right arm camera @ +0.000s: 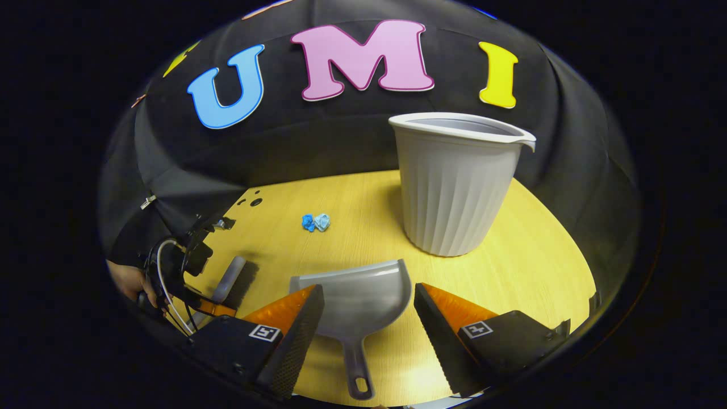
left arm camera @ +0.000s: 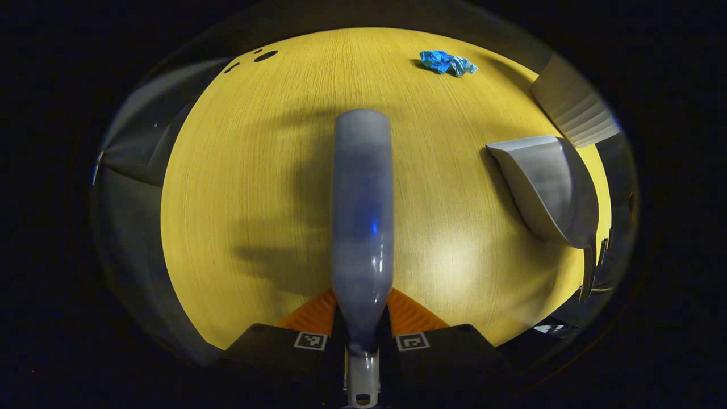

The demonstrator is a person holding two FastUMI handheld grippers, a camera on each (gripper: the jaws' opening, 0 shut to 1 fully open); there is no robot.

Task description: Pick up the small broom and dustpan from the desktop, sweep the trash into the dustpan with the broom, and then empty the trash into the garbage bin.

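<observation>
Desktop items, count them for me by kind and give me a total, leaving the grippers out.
Small grey broom: 1
Grey plastic dustpan: 1
Crumpled blue paper trash: 1
Ribbed grey plastic garbage bin: 1
Total: 4

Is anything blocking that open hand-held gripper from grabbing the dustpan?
Nothing visible does. The right hand-held gripper is open, its fingers on either side of the dustpan, which lies flat on the desktop. The garbage bin stands farther back, beyond the pan.
</observation>
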